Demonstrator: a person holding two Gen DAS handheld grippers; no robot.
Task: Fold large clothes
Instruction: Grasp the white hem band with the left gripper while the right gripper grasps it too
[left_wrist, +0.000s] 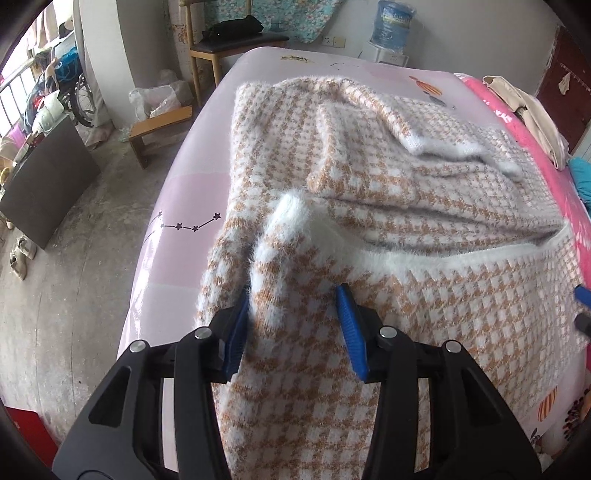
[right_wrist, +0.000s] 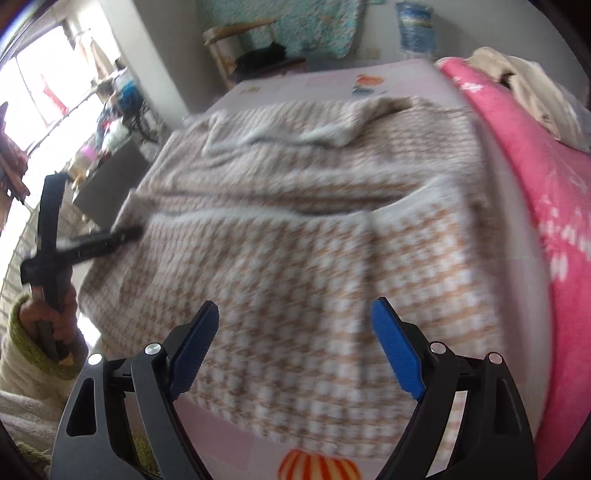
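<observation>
A fuzzy orange-and-white houndstooth sweater (left_wrist: 424, 206) lies spread on the bed, its sleeves folded across the body. My left gripper (left_wrist: 293, 295) is at the sweater's left edge, its blue pads closed on a raised fold of the sleeve with the white cuff (left_wrist: 295, 210). The blurred right wrist view shows that gripper (right_wrist: 125, 234) at the same edge, held by a hand (right_wrist: 48, 317) in a green-cuffed sleeve. My right gripper (right_wrist: 295, 306) hangs open over the near part of the sweater (right_wrist: 314, 258), with nothing between its fingers. Its fingertips (left_wrist: 583, 295) show at the right edge of the left wrist view.
The bed has a pale pink printed sheet (left_wrist: 184, 192). A bright pink blanket (right_wrist: 535, 184) and a beige garment (left_wrist: 532, 110) lie along its right side. On the floor to the left are a low wooden stool (left_wrist: 159, 125) and a dark box (left_wrist: 48, 177). A chair (left_wrist: 229, 40) and a water bottle (left_wrist: 391, 26) stand behind.
</observation>
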